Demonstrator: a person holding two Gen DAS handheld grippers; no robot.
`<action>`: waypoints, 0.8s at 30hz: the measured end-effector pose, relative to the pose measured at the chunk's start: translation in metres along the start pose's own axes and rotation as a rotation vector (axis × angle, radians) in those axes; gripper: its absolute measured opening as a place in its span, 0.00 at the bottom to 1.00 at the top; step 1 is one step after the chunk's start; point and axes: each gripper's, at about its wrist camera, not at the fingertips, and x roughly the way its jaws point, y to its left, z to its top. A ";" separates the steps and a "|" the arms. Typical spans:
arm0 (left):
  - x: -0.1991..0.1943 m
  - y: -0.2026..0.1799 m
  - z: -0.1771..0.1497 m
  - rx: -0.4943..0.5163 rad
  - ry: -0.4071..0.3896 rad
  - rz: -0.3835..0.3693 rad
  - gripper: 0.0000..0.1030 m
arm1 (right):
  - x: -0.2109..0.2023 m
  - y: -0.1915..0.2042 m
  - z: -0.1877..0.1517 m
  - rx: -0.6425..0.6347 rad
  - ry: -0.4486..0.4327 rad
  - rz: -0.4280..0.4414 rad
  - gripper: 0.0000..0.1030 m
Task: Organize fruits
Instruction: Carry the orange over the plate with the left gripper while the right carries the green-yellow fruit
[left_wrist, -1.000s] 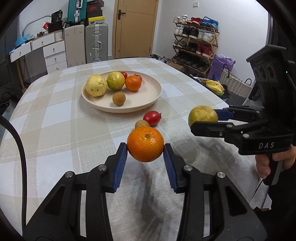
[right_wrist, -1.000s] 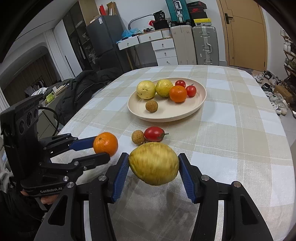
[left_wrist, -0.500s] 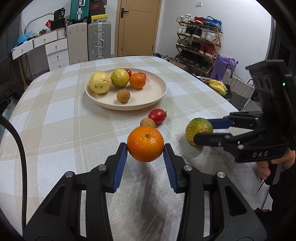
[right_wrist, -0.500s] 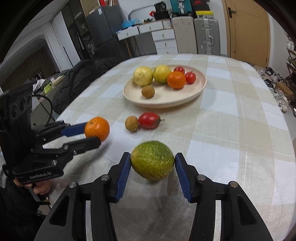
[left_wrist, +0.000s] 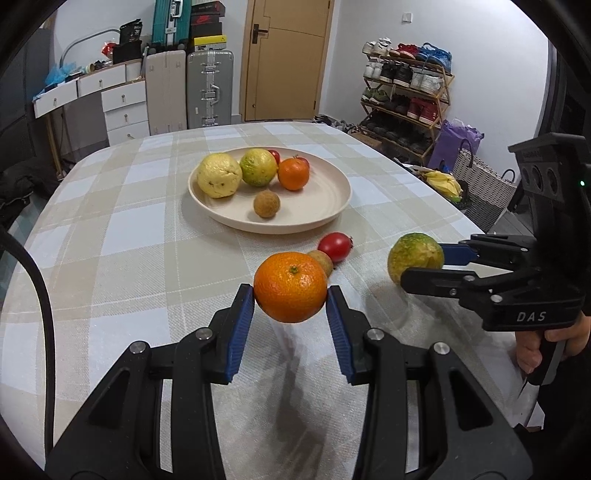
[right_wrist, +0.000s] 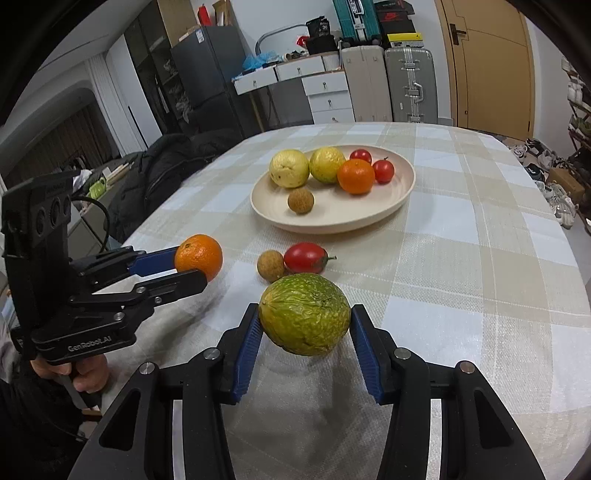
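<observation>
Fruit filled both your tools: your left gripper (left_wrist: 290, 300) clamped a mandarin (left_wrist: 290, 287) above the worktop (left_wrist: 110, 236), your right gripper (right_wrist: 305, 325) pinched a wrinkled green passion fruit (right_wrist: 305, 319), both short of the plate (left_wrist: 325, 199) holding other fruit.

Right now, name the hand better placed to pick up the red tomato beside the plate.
Neither is free: left gripper holds the orange, right gripper the green fruit. The tomato lies nearer the right.
</observation>
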 end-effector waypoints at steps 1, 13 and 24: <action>0.000 0.002 0.001 0.000 -0.006 0.005 0.36 | -0.001 0.000 0.001 0.002 -0.006 0.001 0.48; 0.005 0.020 0.026 -0.033 -0.053 0.036 0.36 | 0.004 -0.014 0.022 0.082 -0.064 0.010 0.48; 0.021 0.028 0.048 -0.051 -0.099 0.067 0.36 | 0.002 -0.028 0.049 0.132 -0.127 -0.015 0.48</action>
